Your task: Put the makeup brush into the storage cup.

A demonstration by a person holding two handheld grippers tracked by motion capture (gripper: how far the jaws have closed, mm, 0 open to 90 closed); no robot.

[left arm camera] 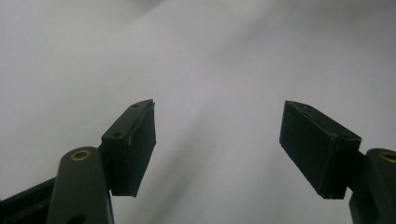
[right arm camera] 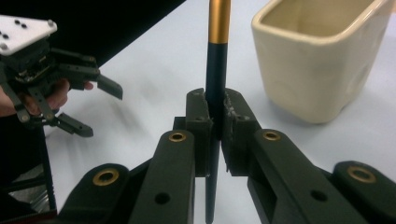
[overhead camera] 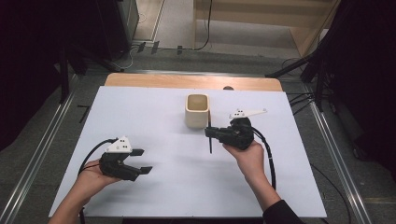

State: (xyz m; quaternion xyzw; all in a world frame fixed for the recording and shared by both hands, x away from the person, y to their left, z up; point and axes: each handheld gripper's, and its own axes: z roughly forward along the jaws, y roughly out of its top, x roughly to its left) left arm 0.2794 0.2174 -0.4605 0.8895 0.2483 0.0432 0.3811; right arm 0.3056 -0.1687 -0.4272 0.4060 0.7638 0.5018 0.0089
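White table (overhead camera: 140, 121): we see our right gripper (overhead camera: 211, 132) clamping 1 pen (overhead camera: 210, 140) upright beside the cup (overhead camera: 197, 110). Left gripper (overhead camera: 142, 161) idles open. Pickup looks done; dropping it in remains.

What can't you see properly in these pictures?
- Top end of the pen: cut off by the upper edge of the right gripper view.
- What kind of tip the pen has: too small in the high view.
- Bottom of the cream cup: its own walls hide it in the high view.
- Table ahead of the left gripper: blurred.
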